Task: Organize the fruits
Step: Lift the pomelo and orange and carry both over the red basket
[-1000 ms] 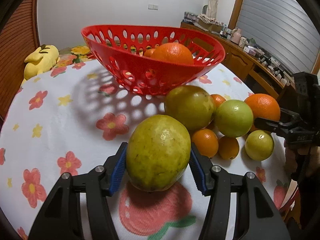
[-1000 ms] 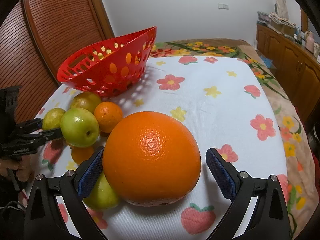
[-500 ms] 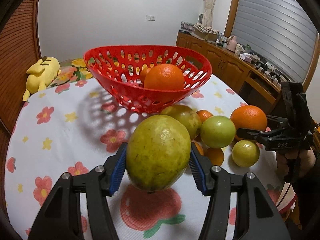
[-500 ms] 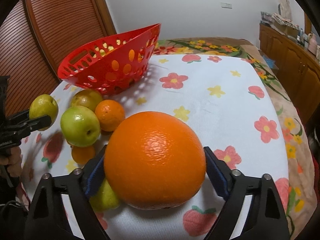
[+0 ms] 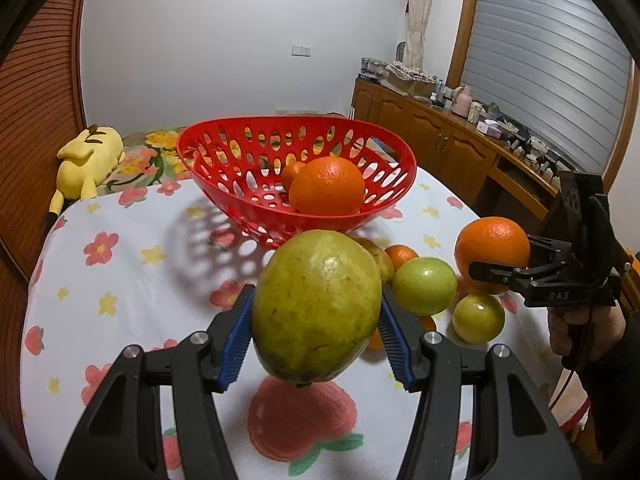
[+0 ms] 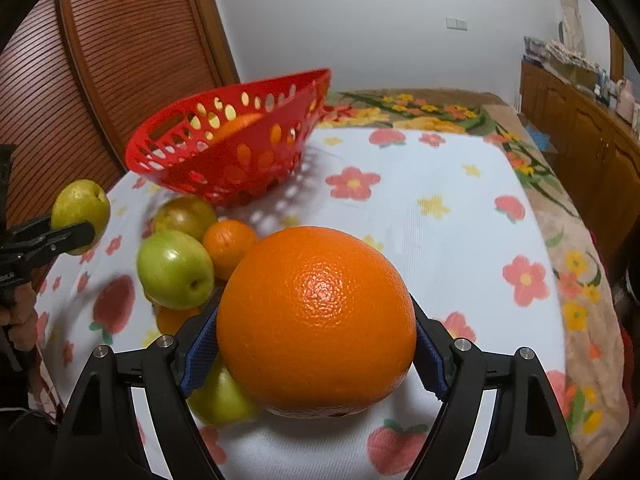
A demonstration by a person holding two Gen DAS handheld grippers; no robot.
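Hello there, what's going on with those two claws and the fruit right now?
Left gripper clamped on a green fruit, lifted. Right gripper just closed on a big orange. Red basket ahead, path clear.

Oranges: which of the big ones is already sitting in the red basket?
The large orange inside the red basket, beside a smaller one. The other big orange is outside it, clamped between the right gripper's jaws.

Left gripper (image 5: 316,340) clamped on a yellow-green mango (image 5: 316,308), lifted clear of the flowered tablecloth (image 5: 132,280). Behind it, red basket (image 5: 224,184) near the table's far edge, holding a large orange (image 5: 327,186). Toward the right edge, right gripper (image 5: 500,260) pressing on another orange (image 5: 490,246).
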